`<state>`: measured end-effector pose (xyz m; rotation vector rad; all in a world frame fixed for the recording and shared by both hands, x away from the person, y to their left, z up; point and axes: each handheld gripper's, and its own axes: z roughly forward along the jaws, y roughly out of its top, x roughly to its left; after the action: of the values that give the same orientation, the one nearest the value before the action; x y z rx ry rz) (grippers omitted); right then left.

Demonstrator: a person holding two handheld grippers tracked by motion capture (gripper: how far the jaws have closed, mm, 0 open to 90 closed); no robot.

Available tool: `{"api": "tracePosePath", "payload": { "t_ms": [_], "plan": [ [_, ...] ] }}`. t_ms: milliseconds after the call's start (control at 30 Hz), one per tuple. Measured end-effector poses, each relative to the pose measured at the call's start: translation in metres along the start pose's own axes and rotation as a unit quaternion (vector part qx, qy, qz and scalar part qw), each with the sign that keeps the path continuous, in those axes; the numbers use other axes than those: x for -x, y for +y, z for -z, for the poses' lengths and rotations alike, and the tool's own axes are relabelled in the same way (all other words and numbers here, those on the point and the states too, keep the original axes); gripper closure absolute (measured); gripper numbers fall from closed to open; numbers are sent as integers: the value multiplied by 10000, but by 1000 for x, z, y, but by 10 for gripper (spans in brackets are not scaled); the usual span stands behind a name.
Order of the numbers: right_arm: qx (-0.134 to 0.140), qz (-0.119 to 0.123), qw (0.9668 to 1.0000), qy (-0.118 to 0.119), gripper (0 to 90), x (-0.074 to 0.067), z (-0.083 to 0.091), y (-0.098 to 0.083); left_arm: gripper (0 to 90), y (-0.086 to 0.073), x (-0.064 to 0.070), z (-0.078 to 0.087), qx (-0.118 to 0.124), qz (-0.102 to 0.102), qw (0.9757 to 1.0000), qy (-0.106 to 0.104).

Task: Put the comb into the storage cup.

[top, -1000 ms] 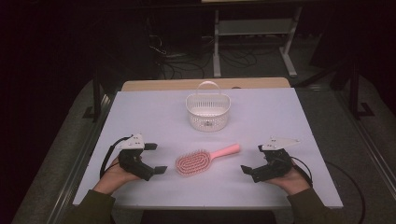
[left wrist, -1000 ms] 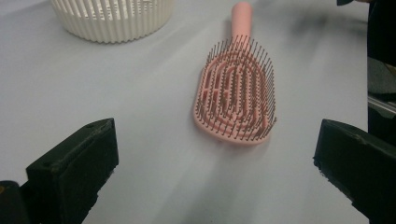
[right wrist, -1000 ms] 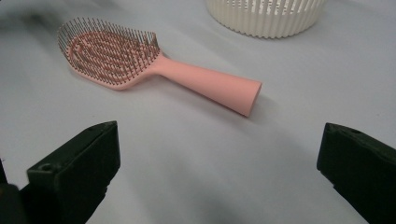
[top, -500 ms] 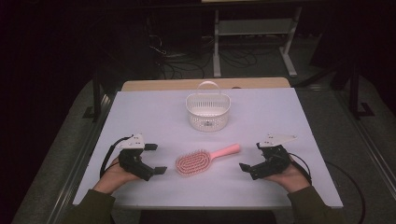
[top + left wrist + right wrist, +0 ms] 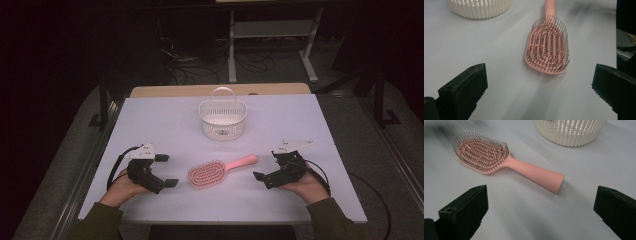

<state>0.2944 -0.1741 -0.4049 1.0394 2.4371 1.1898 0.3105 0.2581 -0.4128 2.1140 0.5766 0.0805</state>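
Pink plastic vented hairbrush (image 5: 215, 171): oval openwork head set with thin dark pins standing bristle-side up, tapering into a smooth, rounded handle cut square at its end; matte finish, no lettering legible. It lies flat on the table (image 5: 160, 125) near the front centre, handle running toward 2 o'clock from the head, between the two grippers and touching neither. Table: pale lilac-white sheet, smooth and matte, over a light wooden top whose far edge shows at 12 o'clock. White plastic basket (image 5: 223, 119): oval, with slatted vertical ribs for walls and a thin arched carrying handle standing upright; it sits at 12 o'clock from the hairbrush, well apart from it, with no readable label. Left gripper (image 5: 167, 170): black, blocky jaws of hard plastic, spread wide with nothing between them, held in a hand at 9 o'clock from the brush head, a black cable looping behind. Right gripper (image 5: 266, 167): same build, topped by a grey three-cornered plate, jaws likewise spread wide and empty, at 3 o'clock from the handle end.
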Motion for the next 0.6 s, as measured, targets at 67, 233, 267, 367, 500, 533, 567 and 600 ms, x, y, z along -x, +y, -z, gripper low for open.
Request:
{"api": "tracePosePath", "payload": {
  "t_ms": [67,233,267,367,500,533,567,600],
  "plan": [
    [-24,6,10000,10,0,0,0,1,0,0,1,-1,-1,-19,10000,-1],
    [12,-41,10000,38,0,2,2,3,0,1,2,-1,-22,-60,10000,60],
    [2,-52,10000,43,0,3,3,3,0,1,2,-1,16,-71,9999,88],
    [-29,-86,9999,42,0,3,2,3,0,1,2,0,42,-57,9999,113],
    [-83,-55,9999,70,0,3,0,6,0,1,1,2,88,-49,9999,129],
    [-93,-34,9999,74,0,3,-1,6,0,1,1,1,79,-53,9999,123],
    [-93,-34,9999,74,0,3,-1,6,0,1,1,1,79,-53,9999,123],
    [-118,-26,9999,82,0,3,-2,7,0,1,2,1,67,-70,9999,139]
  ]
}}
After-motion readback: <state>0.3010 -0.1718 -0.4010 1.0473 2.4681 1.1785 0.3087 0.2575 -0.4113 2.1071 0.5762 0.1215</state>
